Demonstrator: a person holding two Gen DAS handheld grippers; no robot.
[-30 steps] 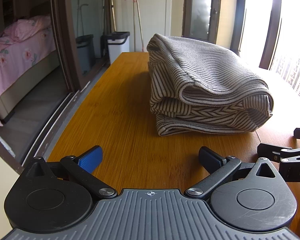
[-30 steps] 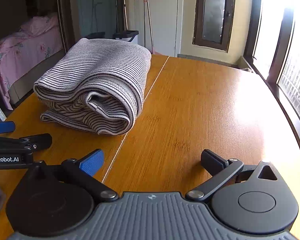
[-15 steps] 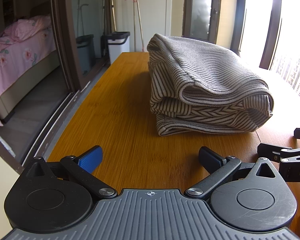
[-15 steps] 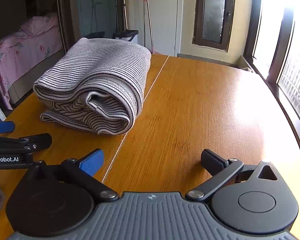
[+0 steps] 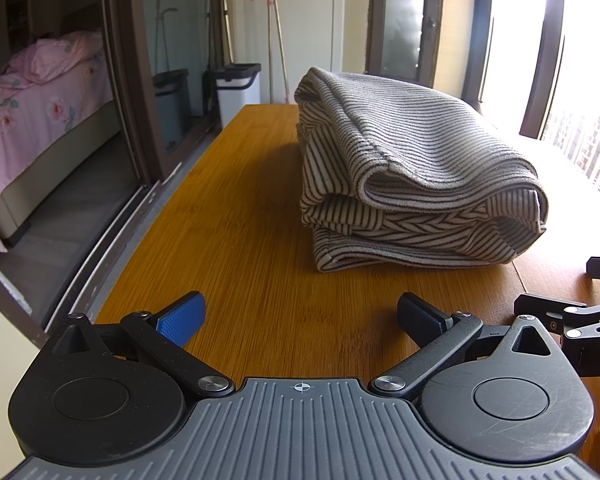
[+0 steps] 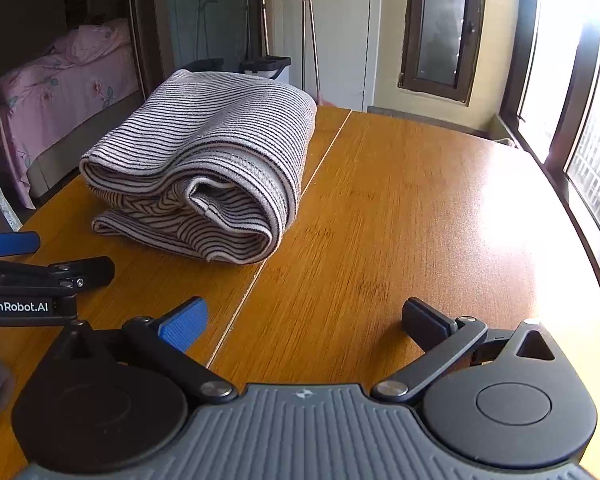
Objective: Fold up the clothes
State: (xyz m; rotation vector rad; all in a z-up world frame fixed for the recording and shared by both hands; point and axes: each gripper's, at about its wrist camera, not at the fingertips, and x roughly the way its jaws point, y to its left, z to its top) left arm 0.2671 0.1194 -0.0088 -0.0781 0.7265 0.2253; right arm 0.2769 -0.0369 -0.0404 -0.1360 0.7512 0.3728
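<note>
A folded striped sweater lies on a wooden table, its long axis running away from the cameras toward the far wall and its rolled, open end facing the grippers. Left of the table, a pink bed shows through a doorway; right of it, bright windows. The left gripper and right gripper hover low over the table, short of the sweater, fingers spread wide and holding nothing.

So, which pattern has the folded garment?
Thin dark stripes on pale grey garment; the right wrist view shows it best.
</note>
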